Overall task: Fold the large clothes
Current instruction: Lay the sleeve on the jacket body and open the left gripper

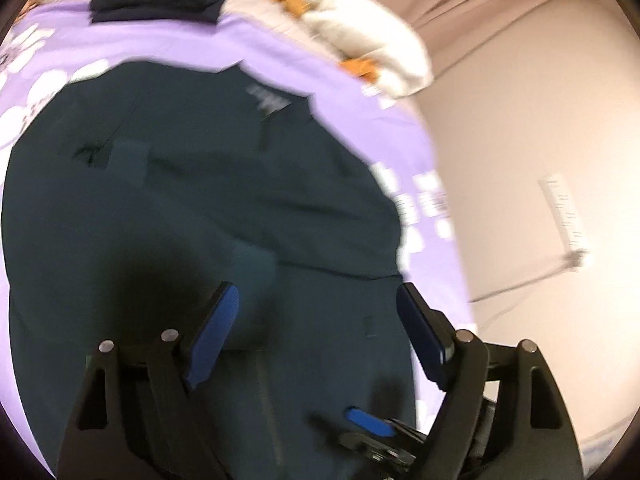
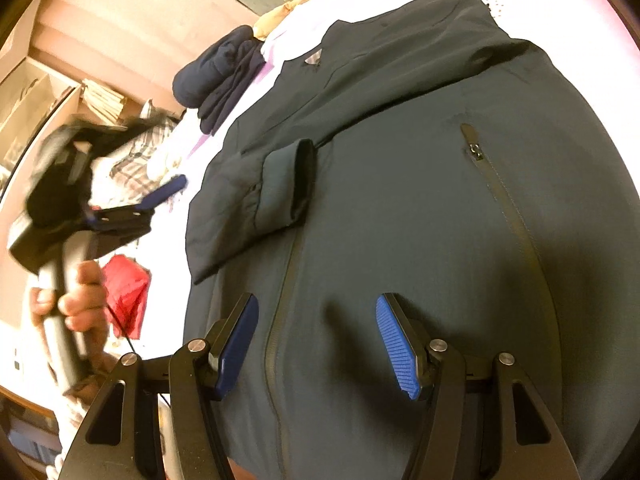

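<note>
Right, going left to right across my right wrist view: far left, a person's bare hand (image 2: 80, 300) grips the grey handle of my left gripper (image 2: 160, 196), which sits off the jacket's left edge, over the pale sheet. Its blue pads stand apart with nothing between them. Just below it lies a small red crumpled cloth (image 2: 128, 292), and beyond that a checked fabric (image 2: 136, 152), blurred.

Further in, a folded navy garment (image 2: 224, 76) rests near the far edge of the bed.

Then the big one: the dark teal zip-front jacket (image 2: 400, 200) spread flat on the lilac printed bedsheet (image 1: 280, 52), filling most of both views. One sleeve is folded across the chest, its cuff (image 2: 288, 184) lying left of the centre zip. A zipped chest pocket (image 2: 480, 160) shows to the right.

My right gripper (image 2: 316, 340) hangs over the jacket's near part, jaws partway open, holding nothing, the centre zip running between them.

From the left wrist camera, a white and orange bundle (image 1: 368, 44) sits at the bed's far right.
</note>
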Demonstrator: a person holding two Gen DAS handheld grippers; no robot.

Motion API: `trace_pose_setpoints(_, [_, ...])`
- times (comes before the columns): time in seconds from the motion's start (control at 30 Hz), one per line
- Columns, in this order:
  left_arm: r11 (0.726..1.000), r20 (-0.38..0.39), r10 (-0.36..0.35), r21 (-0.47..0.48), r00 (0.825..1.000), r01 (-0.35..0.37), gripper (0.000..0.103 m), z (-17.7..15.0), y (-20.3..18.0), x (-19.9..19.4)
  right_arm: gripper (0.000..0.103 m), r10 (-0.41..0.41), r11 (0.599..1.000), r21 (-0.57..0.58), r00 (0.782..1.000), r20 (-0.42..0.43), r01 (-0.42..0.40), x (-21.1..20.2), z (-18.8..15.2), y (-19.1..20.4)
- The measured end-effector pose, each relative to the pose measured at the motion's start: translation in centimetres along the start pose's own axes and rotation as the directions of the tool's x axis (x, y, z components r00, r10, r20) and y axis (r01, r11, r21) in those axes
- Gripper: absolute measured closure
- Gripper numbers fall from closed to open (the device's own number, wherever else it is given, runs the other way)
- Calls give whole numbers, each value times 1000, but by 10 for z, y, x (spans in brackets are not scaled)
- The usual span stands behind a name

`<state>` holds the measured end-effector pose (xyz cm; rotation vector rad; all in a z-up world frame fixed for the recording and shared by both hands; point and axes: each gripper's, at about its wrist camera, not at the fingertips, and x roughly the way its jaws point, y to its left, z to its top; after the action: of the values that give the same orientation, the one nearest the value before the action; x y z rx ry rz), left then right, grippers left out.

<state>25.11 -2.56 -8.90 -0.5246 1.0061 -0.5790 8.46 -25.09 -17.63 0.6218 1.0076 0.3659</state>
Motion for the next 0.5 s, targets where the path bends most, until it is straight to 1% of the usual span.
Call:
trace_pose_setpoints(0.03, [1000,24,-10,13,1000,9,22,2,-1,-12,41,4,1000,2,1000,1,-4,0,0,1])
trace_pose_setpoints(0.1, [999,72,4,33,997,-6,22,4,3,-35,41,11,1000,-4,1000,5,-11,-2,0,4])
trace_pose_setpoints(0.17, [998,113,58,27,992,-61,22,3,17,-56,41,23,1000,-14,1000,14,-23,-3,1,7])
trace_pose_setpoints(0.23, [995,142,94,-4,985,-95,22,-4,38,-75,37,42,999,-26,999,19,-41,-1,4,9])
trace_pose_setpoints(0.37, [988,142,146,-74,979,-137,22,-28,83,-94,37,48,998,-34,999,3,-48,13,13,14])
trace_pose_setpoints(0.47, [979,126,167,-140,978,-149,22,-53,118,-99,37,90,995,-30,996,-27,-91,30,21,21])
trace_pose_setpoints(0.5, [975,119,171,-166,978,-150,22,-60,129,-99,37,119,993,-23,992,-38,-120,37,25,25])
